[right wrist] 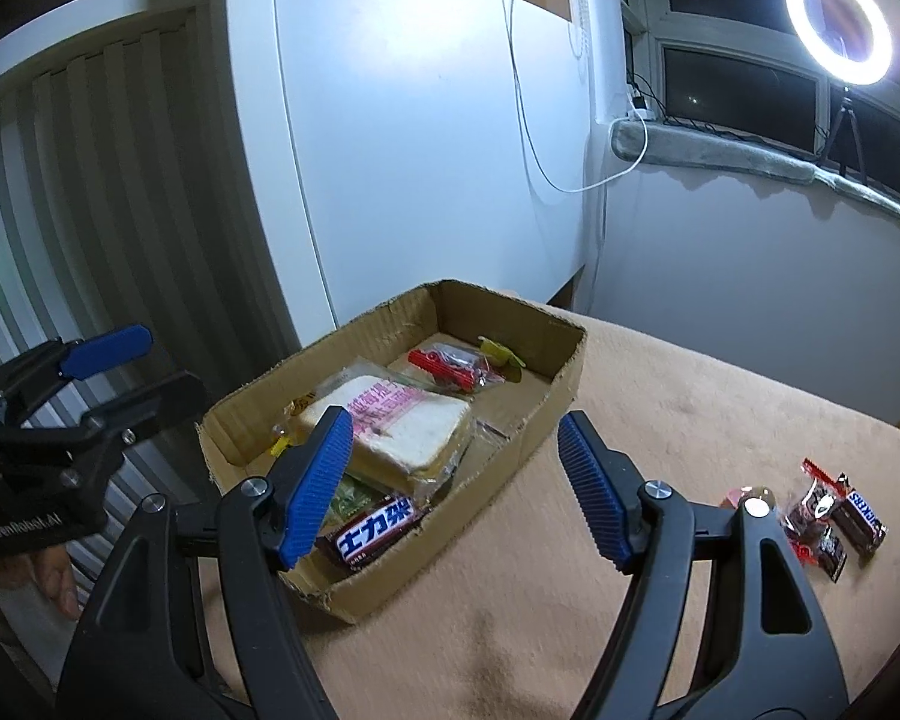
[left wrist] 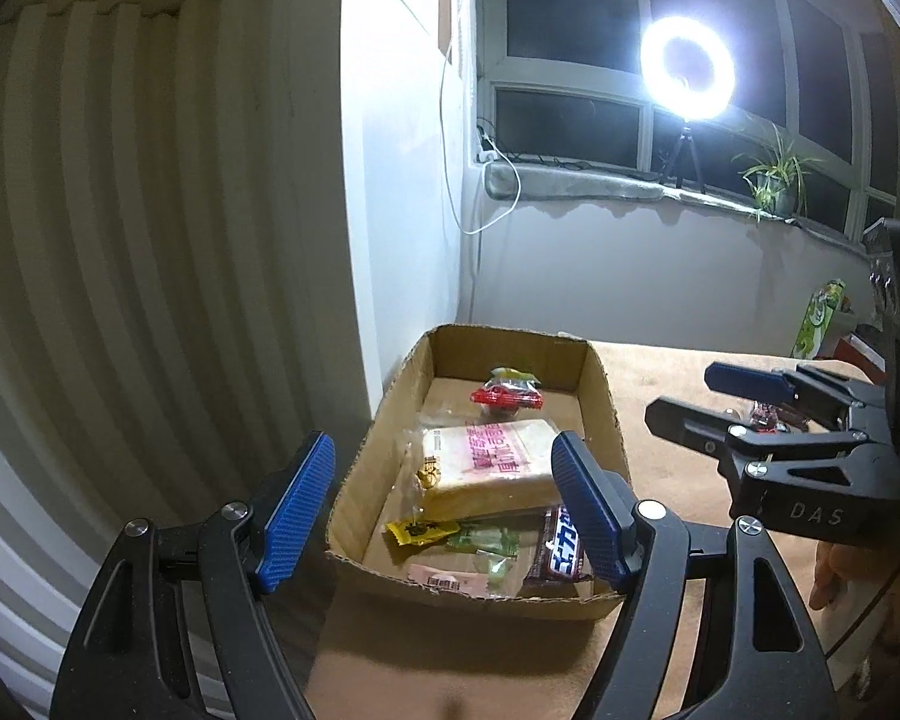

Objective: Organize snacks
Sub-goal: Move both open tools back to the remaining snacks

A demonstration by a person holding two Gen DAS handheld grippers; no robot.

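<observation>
A shallow cardboard box (left wrist: 601, 396) (right wrist: 513, 450) stands on the tan table by the white cabinet. Inside lie a wrapped bread slice (left wrist: 486, 462) (right wrist: 402, 420), a dark chocolate bar (left wrist: 561, 546) (right wrist: 378, 531), a red packet (left wrist: 504, 397) (right wrist: 450, 369) and small yellow and green packets. My left gripper (left wrist: 444, 510) (right wrist: 168, 360) hovers open over the box's near-left end, with nothing between its blue pads. My right gripper (right wrist: 456, 480) (left wrist: 684, 393) is open and empty above the box's right wall. Several loose snack packets (right wrist: 834, 516) lie on the table to the right.
A white cabinet (right wrist: 420, 150) and a slatted panel (left wrist: 120, 240) rise behind and left of the box. A ring light (left wrist: 687, 67) on a tripod and a potted plant (left wrist: 774, 180) stand on the window sill. A green carton (left wrist: 819, 318) sits at the table's far right.
</observation>
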